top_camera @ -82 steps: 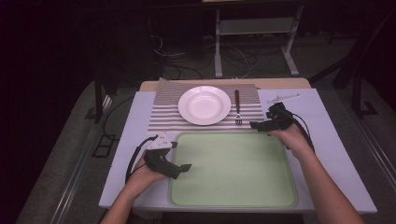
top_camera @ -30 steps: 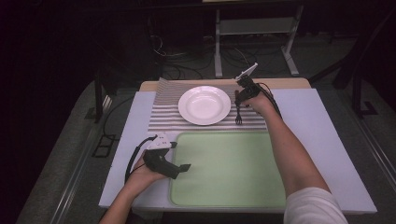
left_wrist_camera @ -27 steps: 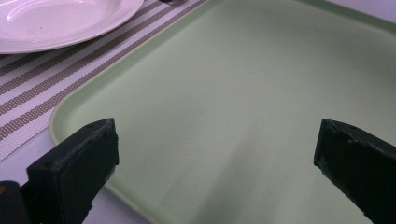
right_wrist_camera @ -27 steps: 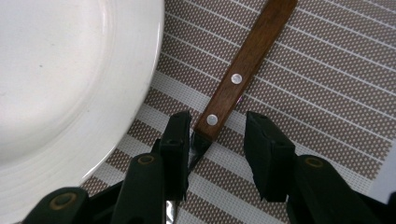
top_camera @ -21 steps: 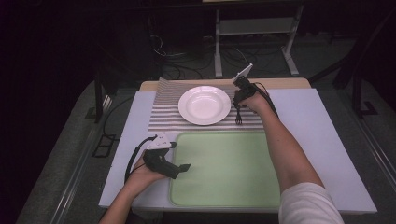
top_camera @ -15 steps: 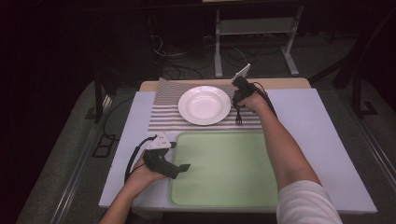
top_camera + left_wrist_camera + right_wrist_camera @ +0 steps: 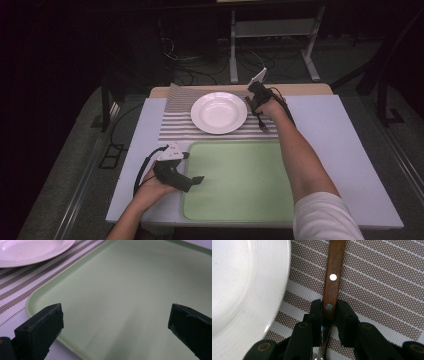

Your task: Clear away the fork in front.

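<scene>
A fork (image 7: 262,127) with a brown wooden handle (image 7: 334,277) lies on the striped placemat (image 7: 175,125), just right of the white plate (image 7: 218,112). My right gripper (image 7: 255,98) points down at it. In the right gripper view the right gripper (image 7: 329,306) is shut on the handle near its lower rivet, and the fork still rests on the placemat (image 7: 382,290) beside the plate's rim (image 7: 242,285). My left gripper (image 7: 197,179) rests at the left edge of the green tray (image 7: 240,180). In its own view the left gripper (image 7: 116,317) is wide open with nothing between the jaws.
The tray (image 7: 120,290) lies bare in front of the placemat (image 7: 22,282) and plate (image 7: 30,250). White table surface (image 7: 340,140) stretches to the right of the tray. A metal stand (image 7: 272,35) is on the floor beyond the table.
My right hand left the tray's far right corner, reached forward to the fork beside the plate, and shut its gripper on the handle. The left gripper has stayed put.
</scene>
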A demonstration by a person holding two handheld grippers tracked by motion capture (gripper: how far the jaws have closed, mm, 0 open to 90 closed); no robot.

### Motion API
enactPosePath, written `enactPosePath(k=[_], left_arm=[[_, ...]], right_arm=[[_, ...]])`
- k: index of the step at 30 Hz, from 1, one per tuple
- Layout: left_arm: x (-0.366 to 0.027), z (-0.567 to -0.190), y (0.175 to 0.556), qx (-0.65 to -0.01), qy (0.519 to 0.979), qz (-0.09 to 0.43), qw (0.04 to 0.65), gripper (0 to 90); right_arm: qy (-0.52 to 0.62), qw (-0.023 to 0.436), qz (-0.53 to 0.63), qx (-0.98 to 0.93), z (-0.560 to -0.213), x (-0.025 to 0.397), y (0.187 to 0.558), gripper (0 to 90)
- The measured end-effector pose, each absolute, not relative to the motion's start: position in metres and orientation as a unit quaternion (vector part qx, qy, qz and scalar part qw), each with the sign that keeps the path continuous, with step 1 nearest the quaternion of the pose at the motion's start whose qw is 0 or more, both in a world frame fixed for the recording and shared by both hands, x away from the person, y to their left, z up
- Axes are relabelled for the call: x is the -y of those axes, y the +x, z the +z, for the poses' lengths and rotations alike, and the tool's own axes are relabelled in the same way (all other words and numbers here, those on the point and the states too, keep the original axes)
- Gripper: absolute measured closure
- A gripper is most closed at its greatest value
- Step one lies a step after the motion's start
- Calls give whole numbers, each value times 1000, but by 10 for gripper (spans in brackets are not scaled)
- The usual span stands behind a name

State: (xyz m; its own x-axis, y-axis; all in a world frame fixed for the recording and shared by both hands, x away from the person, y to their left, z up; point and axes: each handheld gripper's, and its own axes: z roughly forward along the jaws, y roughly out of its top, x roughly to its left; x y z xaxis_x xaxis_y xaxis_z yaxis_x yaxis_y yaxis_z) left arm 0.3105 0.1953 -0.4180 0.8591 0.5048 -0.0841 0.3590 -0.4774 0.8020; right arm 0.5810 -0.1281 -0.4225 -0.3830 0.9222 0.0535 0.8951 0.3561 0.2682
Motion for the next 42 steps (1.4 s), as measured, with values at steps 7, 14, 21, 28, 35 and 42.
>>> enactPosePath(k=[7,14,21,28,35,42], left_arm=[[-196,-418,310,-249,854,84,448,0],[-196,-418,310,-250,855,85,446,0],[-195,-419,310,-247,857,86,445,0],[-195,-419,310,-246,858,87,443,0],[-194,-419,309,-244,859,87,442,0],[-194,-420,309,-242,860,86,442,0]], right_arm=[[546,41,149,-823,-423,136,581,769],[545,48,172,-819,-416,151,573,772],[535,51,226,-812,-389,176,558,773],[509,64,269,-815,-363,187,533,773],[466,57,322,-822,-349,197,497,773],[445,55,346,-824,-348,202,471,773]])
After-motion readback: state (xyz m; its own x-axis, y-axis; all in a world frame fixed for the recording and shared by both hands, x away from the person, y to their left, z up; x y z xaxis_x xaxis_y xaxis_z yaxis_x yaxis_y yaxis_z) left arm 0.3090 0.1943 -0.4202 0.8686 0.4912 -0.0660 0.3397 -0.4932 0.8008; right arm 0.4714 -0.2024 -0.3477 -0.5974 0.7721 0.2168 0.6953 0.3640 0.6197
